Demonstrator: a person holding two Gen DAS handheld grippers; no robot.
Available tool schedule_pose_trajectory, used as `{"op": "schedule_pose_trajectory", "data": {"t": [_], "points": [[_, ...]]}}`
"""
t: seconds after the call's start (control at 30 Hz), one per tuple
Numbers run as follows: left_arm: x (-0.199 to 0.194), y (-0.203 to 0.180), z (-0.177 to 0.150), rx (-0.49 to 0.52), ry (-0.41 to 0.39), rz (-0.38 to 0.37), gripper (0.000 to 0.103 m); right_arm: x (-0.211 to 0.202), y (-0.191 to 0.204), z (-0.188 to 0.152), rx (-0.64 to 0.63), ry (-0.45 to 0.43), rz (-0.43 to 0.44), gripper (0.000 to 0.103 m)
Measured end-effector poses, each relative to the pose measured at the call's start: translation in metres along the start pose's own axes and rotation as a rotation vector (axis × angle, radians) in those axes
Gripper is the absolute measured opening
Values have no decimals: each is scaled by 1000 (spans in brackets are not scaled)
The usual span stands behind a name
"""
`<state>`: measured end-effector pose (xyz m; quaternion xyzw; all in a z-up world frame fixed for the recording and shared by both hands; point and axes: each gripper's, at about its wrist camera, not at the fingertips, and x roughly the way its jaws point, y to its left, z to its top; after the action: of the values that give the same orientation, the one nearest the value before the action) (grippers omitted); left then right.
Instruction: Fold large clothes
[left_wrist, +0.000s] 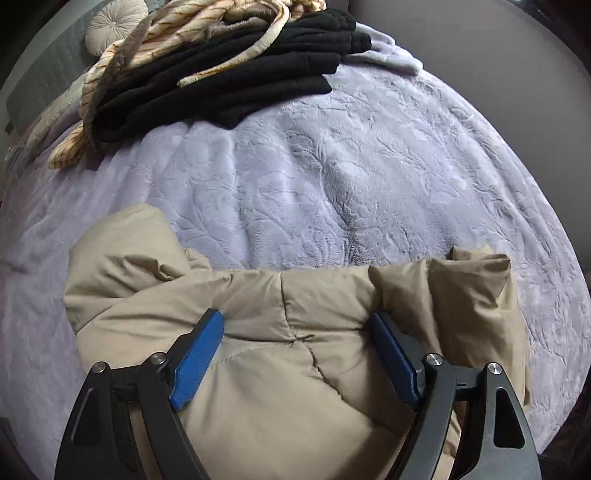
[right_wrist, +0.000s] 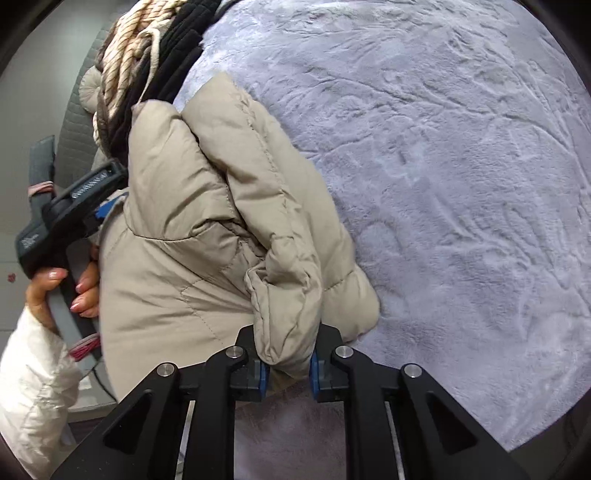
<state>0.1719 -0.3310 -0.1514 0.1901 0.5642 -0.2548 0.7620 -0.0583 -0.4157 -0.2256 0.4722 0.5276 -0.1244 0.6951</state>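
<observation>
Nearest my right gripper (right_wrist: 287, 369): jaws drawn close, blue pads (right_wrist: 263, 376) pinching a bunched fold of the beige puffer jacket (right_wrist: 192, 221). The fold rises between the fingers and hides the tips.

My left gripper (left_wrist: 295, 328) stands wide, pointing steeply down at the jacket. Its blue pads (left_wrist: 199, 354) straddle a broad quilted panel; I see fabric between them, and the pads rest against it at either side, but I cannot tell that they squeeze it. I log it as open over the cloth.

The jacket lies at the near edge of the bed, on the lavender plush bedspread (left_wrist: 332, 166). In the left wrist view its far edge is a rumpled line, with a puffed lobe at the left and a folded corner at the right. In the right wrist view it runs away from me along the bedspread's left side, one sleeve lying doubled on top.

Beyond the jacket's edge the bedspread is bare plush across the middle and right.

Farthest: a pile of black garments (left_wrist: 236, 81) with a cream striped one (left_wrist: 177, 40) on top, and a round cushion (left_wrist: 114, 26) against the grey headboard (left_wrist: 44, 74).

A hand (right_wrist: 74, 288) in a white sleeve (right_wrist: 33, 387) holds the left gripper's handle at the jacket's left edge.
</observation>
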Motion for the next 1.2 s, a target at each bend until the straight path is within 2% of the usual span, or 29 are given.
{"op": "schedule_pose_trajectory", "data": {"t": [0.07, 0.1, 0.17, 0.23, 0.27, 0.3, 0.33, 0.37, 0.43, 0.5, 0.57, 0.63, 0.77, 1.0, 1.2], "points": [[2, 1, 1, -14, 4, -3, 82, -25, -1, 2, -30, -11, -63, 32], [2, 2, 1, -17, 2, -5, 82, -39, 1, 3, -61, -34, -104, 34], [2, 3, -1, -20, -3, -12, 82, -68, 7, 5, -118, -104, -136, 34], [3, 5, -2, -23, -5, -15, 82, -84, 19, 11, -179, -156, -113, 34], [3, 5, -2, -24, -4, -14, 82, -86, 29, 16, -215, -170, -101, 30], [4, 4, -2, -24, -3, -12, 82, -84, 40, 20, -254, -176, -88, 26], [4, 3, -2, -21, -3, -7, 82, -78, 57, 26, -305, -176, -84, 17], [4, 3, -2, -17, -4, -2, 82, -69, 73, 30, -356, -176, -100, 14], [4, 2, -2, -12, -6, 4, 82, -48, 105, 35, -447, -165, -124, 14], [4, 2, -3, -12, -8, 5, 83, -21, 121, 36, -518, -126, -144, 13], [4, 3, -3, -13, -8, 6, 83, 15, 123, 37, -566, -76, -230, 11], [3, 2, -3, -13, -10, 9, 83, 34, 109, 40, -551, -51, -260, 7], [-2, 2, -3, -16, -8, 19, 83, 44, 99, 50, -477, -24, -250, 6], [-35, 4, -10, -25, -5, 24, 83, 58, 92, 60, -479, 2, -244, 5], [-81, 35, -45, -104, -15, 11, 83, 66, 101, 66, -512, 24, -256, 6]]}}
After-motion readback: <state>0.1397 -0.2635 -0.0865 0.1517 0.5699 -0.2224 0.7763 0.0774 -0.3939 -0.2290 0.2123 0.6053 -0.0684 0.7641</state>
